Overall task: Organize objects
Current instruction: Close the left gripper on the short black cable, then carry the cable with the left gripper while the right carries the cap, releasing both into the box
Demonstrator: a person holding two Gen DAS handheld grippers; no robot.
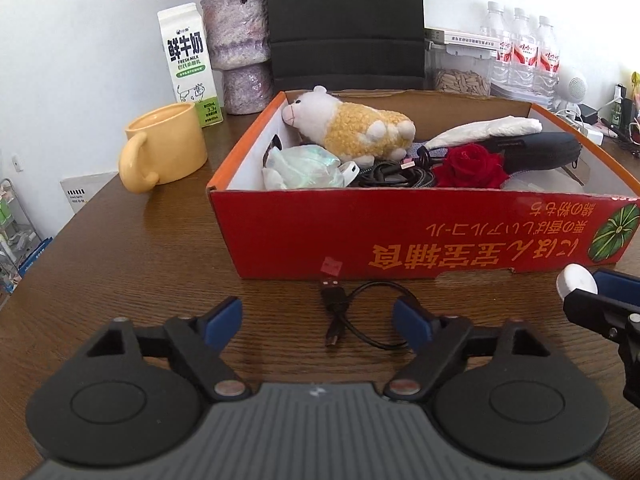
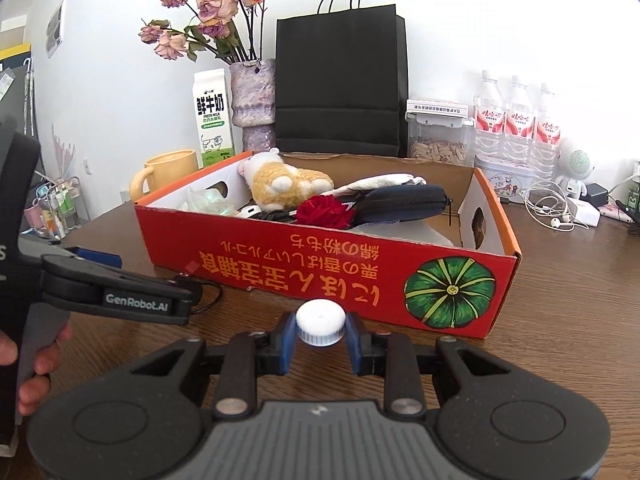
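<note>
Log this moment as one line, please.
right gripper: shut on bottle cap | left gripper: open over cable | box: part filled

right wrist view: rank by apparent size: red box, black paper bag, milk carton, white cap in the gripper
1. red box, largest.
2. black paper bag.
3. milk carton.
4. white cap, smallest, though nearest the camera, held by the right gripper.
</note>
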